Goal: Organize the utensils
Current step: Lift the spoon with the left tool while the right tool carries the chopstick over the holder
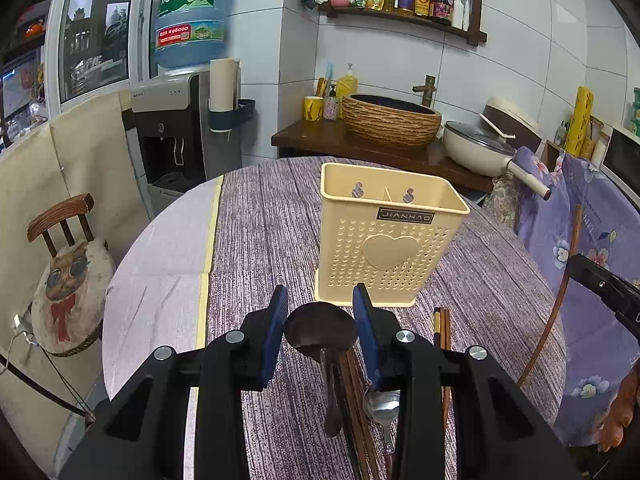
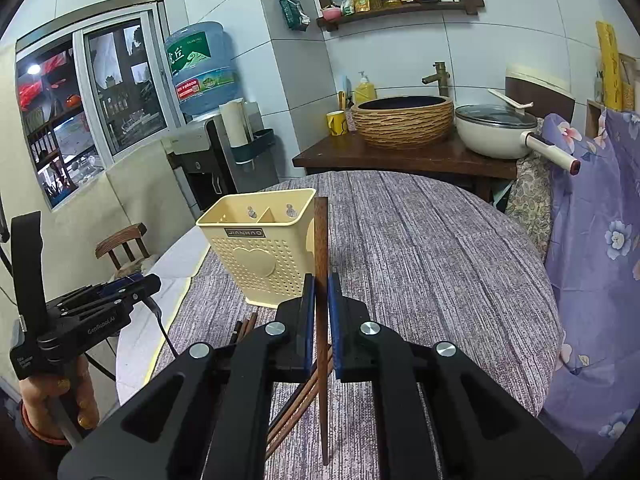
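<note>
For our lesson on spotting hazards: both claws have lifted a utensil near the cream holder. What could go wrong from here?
1. The right claw pinches one chopstick near its middle, so it may pivot or slip before reaching the holder.
2. The left claw grips the spoon by its rounded bowl with the handle hanging; it could twist free.
3. The holder looks light; a knock on its rim may tip it.

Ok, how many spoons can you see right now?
2. A dark spoon sits between the left gripper's pads; a metal spoon lies on the table. More may hide beneath that gripper.
</note>
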Motion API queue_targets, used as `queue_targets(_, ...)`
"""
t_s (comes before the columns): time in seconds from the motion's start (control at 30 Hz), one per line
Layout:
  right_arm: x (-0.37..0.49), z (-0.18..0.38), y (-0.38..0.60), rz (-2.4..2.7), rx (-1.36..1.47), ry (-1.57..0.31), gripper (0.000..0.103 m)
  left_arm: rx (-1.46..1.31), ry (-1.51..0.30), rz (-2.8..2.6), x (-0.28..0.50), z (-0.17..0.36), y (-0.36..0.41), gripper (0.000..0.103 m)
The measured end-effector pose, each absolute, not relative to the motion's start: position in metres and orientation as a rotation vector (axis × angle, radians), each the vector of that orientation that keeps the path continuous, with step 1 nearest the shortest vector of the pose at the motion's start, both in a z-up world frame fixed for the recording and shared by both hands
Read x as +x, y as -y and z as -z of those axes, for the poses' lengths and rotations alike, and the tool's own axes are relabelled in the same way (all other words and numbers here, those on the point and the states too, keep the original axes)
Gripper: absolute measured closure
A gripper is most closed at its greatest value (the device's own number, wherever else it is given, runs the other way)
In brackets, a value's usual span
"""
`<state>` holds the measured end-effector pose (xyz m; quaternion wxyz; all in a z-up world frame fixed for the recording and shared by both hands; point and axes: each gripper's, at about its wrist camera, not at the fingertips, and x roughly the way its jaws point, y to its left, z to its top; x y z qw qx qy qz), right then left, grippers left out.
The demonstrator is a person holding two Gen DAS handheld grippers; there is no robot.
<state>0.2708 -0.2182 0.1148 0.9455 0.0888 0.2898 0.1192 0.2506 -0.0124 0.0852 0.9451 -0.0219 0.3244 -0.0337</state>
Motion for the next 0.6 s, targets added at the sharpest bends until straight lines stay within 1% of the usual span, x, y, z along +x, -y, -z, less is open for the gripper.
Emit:
queue_targets(0.13, 0.27, -0.123, 0.216, -0.253, 0.172, -0.579, 0.095, -0.073, -0.664, 0.092, 0.252, -0.092, 0.007, 0.069)
queue_targets(0.27, 0.27, -0.145, 0.212, -0.282, 0.171, -0.545, 0.095, -0.083, -0.63, 0.102, 0.254, -0.11, 0.006, 0.069)
queue_targets(0.37, 0.275, -0.169, 0.207, -0.287, 0.163, -0.501, 0.095, -0.097, -0.587, 0.125, 0.26, -0.135, 0.006, 0.069)
queue_targets(0.6, 0.305, -0.248, 0.192, -0.294, 0.156, -0.397, 0.095, -0.14, -0.485, 0.156, 0.297, -0.207, 0.012, 0.069)
